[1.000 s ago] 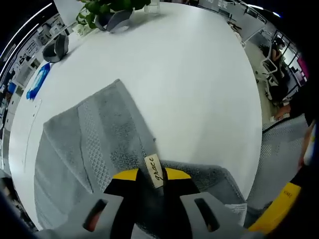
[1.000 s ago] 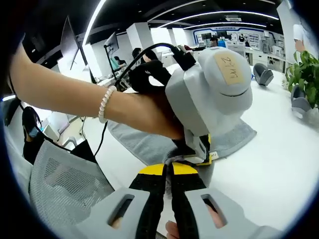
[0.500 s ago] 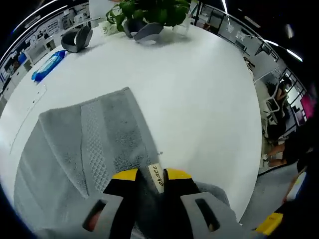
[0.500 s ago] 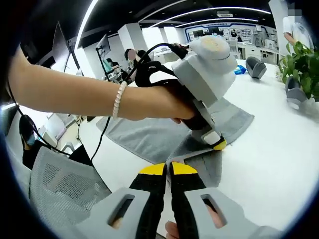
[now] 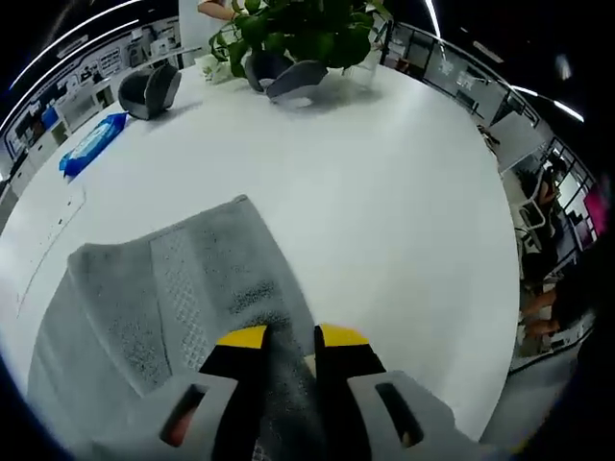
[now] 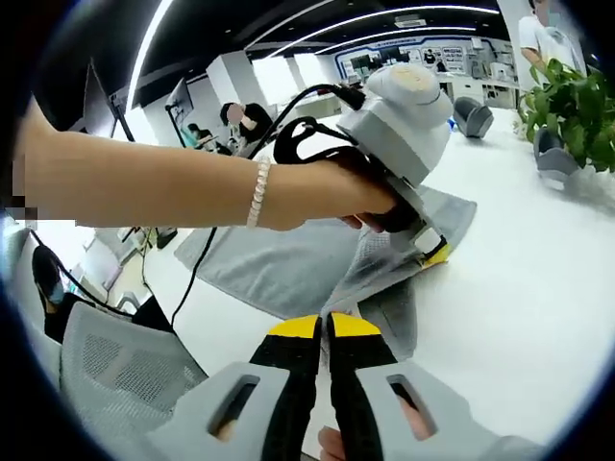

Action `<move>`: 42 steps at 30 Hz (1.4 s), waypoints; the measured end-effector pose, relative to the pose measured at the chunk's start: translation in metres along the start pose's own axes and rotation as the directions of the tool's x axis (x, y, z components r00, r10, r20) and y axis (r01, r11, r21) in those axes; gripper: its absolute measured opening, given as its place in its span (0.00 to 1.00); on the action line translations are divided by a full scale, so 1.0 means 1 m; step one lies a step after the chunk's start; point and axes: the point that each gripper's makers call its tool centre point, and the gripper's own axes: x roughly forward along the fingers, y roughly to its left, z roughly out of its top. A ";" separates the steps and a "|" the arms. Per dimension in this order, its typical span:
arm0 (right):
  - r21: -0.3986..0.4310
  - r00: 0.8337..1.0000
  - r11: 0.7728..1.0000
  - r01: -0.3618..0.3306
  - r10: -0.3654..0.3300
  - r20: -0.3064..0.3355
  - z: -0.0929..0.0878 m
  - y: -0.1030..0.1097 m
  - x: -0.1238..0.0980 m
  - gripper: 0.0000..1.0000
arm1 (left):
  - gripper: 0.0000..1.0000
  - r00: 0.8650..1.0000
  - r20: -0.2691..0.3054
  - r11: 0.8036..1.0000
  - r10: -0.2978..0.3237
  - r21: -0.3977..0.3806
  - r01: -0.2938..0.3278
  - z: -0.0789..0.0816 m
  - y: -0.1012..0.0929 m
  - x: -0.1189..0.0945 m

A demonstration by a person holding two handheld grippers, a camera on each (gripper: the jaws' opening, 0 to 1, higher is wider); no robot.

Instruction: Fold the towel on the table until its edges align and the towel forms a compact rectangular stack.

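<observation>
Left gripper (image 5: 281, 338) jaws clamped on grey towel (image 5: 163, 288) edge over white counter (image 5: 384, 192); right gripper (image 6: 324, 327) jaws together, seemingly pinching towel corner.

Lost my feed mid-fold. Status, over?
Left gripper shut on grey terry towel. Right gripper shut on towel edge. Fold unfinished. White table ahead bare; potted plant far side.

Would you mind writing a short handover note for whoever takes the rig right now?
Left gripper: shut on the towel, holding a corner over the table.
Right gripper: shut on the towel's near edge.
Towel: partly lifted, mid-fold, the rest flat on the table.
Done: both corners gripped, the fold begun.
Left: lay the held edge onto the far edge, align, then fold again into a compact rectangle.
</observation>
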 end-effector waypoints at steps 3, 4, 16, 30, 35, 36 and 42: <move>0.008 1.000 1.000 0.004 -0.004 0.004 0.000 -0.001 0.000 0.00 | 0.10 0.999 -0.001 0.999 0.034 0.001 -0.034 0.002 0.005 0.002; 0.008 1.000 1.000 0.008 -0.008 0.005 0.001 -0.002 -0.001 0.00 | 0.07 0.999 0.000 0.999 0.032 -0.002 -0.032 0.002 0.006 0.003; 0.044 0.999 0.999 0.031 -0.033 0.041 0.010 -0.016 -0.016 0.00 | 0.03 0.978 0.199 0.991 -0.060 -0.107 0.082 0.052 0.001 -0.028; 0.033 0.985 0.996 0.083 -0.087 0.147 0.056 -0.040 -0.058 0.00 | 0.03 0.932 0.342 0.957 -0.123 -0.208 0.203 0.123 -0.021 -0.053; 0.047 0.980 0.992 0.116 -0.122 0.160 0.059 -0.056 -0.074 0.00 | 0.03 0.912 0.375 0.924 -0.164 -0.266 0.276 0.144 -0.036 -0.052; 0.053 0.978 0.991 0.120 -0.127 0.163 0.059 -0.058 -0.077 0.00 | 0.03 0.907 0.384 0.916 -0.172 -0.276 0.291 0.147 -0.040 -0.053; 0.101 0.965 0.985 0.142 -0.160 0.206 0.065 -0.069 -0.101 0.00 | 0.03 0.889 0.404 0.903 -0.214 -0.266 0.338 0.167 -0.062 -0.058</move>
